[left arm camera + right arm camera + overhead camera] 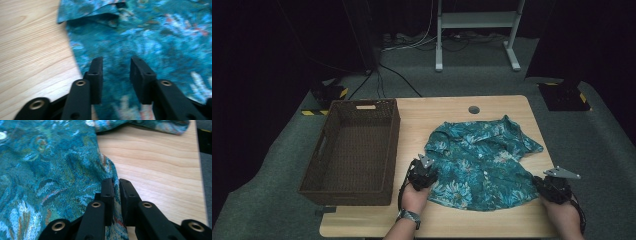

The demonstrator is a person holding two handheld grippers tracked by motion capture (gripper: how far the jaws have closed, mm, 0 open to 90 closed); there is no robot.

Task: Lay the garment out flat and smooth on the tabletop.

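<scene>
A teal flower-print shirt (482, 160) lies spread out on the wooden table (432, 112). My left gripper (423, 172) rests at the shirt's left hem. In the left gripper view its jaws (117, 60) stand apart over the fabric (162, 37), open, with cloth below the gap and nothing pinched. My right gripper (554, 186) is at the shirt's lower right corner. In the right gripper view its jaws (116, 181) are nearly together, with a raised fold of the shirt's edge (50, 165) caught between the pads.
A dark brown wicker basket (394, 145) stands empty on the table's left side, close to my left hand. A round cable hole (473, 109) sits near the table's far edge. Bare wood (160, 170) runs along the right of the shirt. Grey carpet surrounds the table.
</scene>
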